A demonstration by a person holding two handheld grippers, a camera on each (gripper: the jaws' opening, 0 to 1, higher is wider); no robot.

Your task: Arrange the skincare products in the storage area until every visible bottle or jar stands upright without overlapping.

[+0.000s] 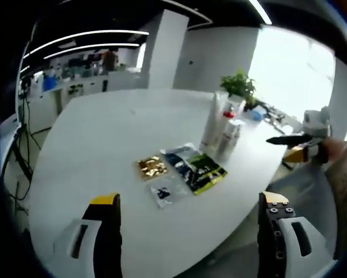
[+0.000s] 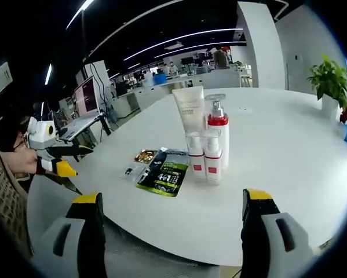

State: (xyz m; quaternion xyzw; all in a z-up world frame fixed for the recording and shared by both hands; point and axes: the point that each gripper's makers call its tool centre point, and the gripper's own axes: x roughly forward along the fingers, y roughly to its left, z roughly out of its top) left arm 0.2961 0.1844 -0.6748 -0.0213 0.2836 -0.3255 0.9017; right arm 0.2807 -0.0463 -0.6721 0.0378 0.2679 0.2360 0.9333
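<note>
While both tongs, left tongs point(image 1: 190, 217) and right tongs point(image 2: 173, 214), hang spread apart and empty, four bottles point(image 2: 205, 136) stand upright, clustered on the white surface point(image 2: 277, 150). Flat sachets point(image 2: 164, 171) lie just beside them.

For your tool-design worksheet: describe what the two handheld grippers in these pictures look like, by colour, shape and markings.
The left gripper has two black jaws with yellow tips, backed by white housings with dark slots. The right gripper is built the same way. Seen from the side in the left gripper view, the right gripper carries a white boxy body above slim black and yellow jaws.

sachets point(image 2: 161, 169) probably just beside bottles point(image 2: 205, 139)
</note>
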